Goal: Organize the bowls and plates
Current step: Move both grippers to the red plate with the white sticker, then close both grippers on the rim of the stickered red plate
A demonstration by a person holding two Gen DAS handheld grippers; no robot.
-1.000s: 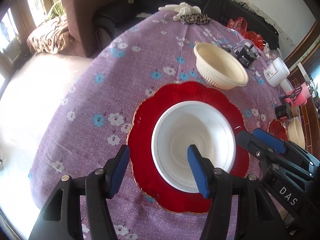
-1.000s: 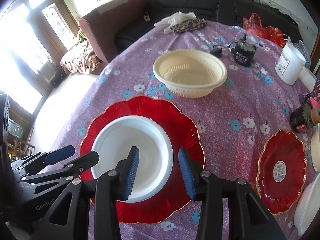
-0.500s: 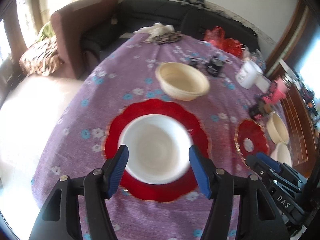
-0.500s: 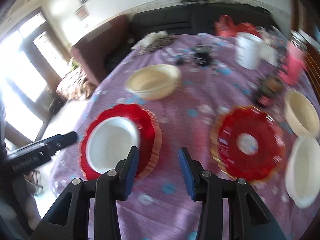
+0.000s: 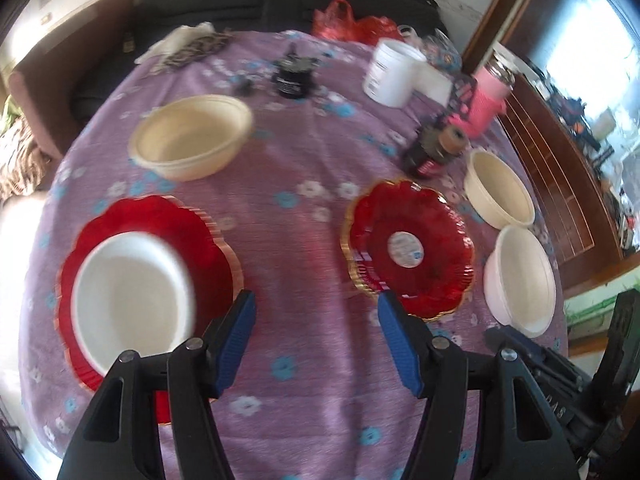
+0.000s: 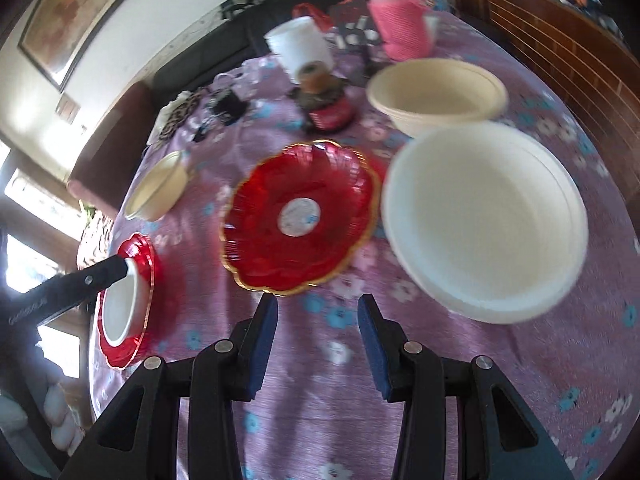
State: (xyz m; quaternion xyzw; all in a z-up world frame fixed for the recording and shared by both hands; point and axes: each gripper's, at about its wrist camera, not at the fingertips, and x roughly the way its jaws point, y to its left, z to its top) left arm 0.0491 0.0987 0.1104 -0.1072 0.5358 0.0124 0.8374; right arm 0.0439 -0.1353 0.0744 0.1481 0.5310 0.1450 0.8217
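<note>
Both grippers (L (image 5: pixel 314 312), R (image 6: pixel 318 316)) open, empty, over tablecloth (image 5: pixel 288 216).

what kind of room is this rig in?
Most likely a home living or dining room: a dark sofa behind a table with a purple floral tablecloth, a framed picture on the wall, and wooden furniture alongside.

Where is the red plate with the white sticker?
In the left wrist view, the stickered red plate lies right of centre on the purple tablecloth, beside the white bowl and cream bowl.
</note>
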